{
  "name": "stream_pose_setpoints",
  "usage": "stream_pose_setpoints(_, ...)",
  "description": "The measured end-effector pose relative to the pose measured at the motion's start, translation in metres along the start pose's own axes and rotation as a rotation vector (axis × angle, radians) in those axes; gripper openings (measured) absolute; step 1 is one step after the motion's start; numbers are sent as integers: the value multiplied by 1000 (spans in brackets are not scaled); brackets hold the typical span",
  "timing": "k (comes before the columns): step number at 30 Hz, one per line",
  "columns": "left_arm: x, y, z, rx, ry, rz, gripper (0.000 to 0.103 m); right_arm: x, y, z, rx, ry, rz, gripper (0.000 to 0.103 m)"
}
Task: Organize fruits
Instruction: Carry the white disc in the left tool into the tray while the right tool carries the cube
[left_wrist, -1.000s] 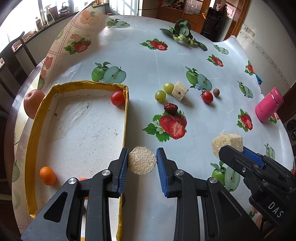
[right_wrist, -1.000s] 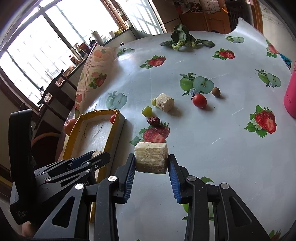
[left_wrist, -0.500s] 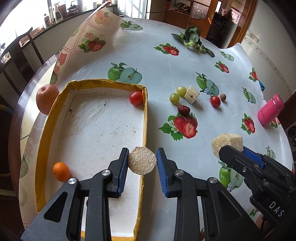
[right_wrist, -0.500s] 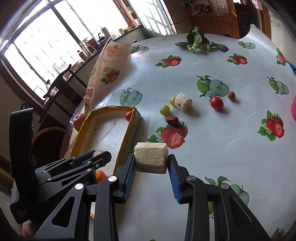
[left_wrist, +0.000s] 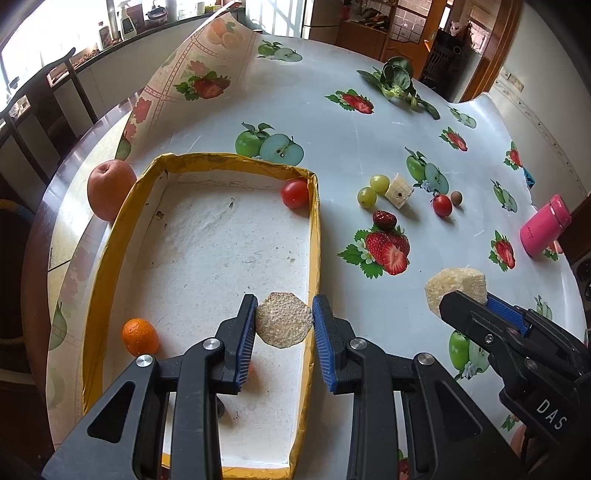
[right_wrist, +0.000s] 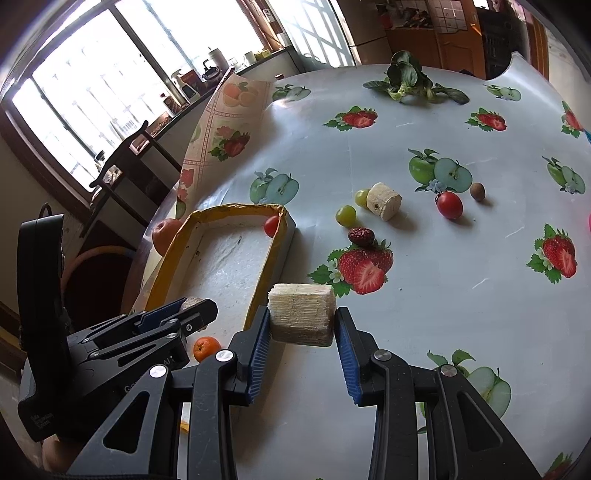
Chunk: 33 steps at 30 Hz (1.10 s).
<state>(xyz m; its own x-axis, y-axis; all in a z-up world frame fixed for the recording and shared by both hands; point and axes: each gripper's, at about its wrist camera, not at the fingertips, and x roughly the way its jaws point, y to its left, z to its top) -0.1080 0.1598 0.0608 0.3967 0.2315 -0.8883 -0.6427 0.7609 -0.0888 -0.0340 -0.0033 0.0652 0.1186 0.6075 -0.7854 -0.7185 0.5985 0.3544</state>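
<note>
My left gripper (left_wrist: 283, 325) is shut on a round pale sugarcane chunk (left_wrist: 283, 324), held over the right rim of the yellow-edged tray (left_wrist: 110, 236). Inside the tray lie a cherry tomato (left_wrist: 294, 193) at the far right corner and a small tangerine (left_wrist: 140, 336) near the front left. My right gripper (right_wrist: 301, 325) is shut on a larger pale sugarcane chunk (right_wrist: 301, 314), just right of the tray (right_wrist: 162, 269). On the cloth lie two green grapes (left_wrist: 373, 189), a third cane chunk (left_wrist: 399, 191), a red date (left_wrist: 385, 219), a tomato (left_wrist: 442, 205) and a small brown fruit (left_wrist: 456, 197).
A peach-coloured fruit (left_wrist: 109, 189) rests against the tray's far left side, near the table edge. A pink bottle (left_wrist: 546, 226) lies at the right, leafy greens (left_wrist: 397, 83) at the back. The tablecloth's left corner (left_wrist: 207, 74) curls upward. Chairs stand beyond the table on the left.
Both grippers have shifted left together with their chunks; the left one, which was right of the tray's rim, now hangs over the rim. Both grips are unchanged.
</note>
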Motion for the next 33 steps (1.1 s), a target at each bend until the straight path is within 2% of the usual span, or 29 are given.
stream_pose_setpoints(9,1,18,2,-29,1,10,28,10,13,1,-25,15,15,35)
stream_pose_setpoints(24,15,88,16,-160,15,71,28,41,65,10,-116,53,77,35)
stream_pose_setpoints(33,34,100,20,-184,51,74,28,75,89,12,-166,112,92,35)
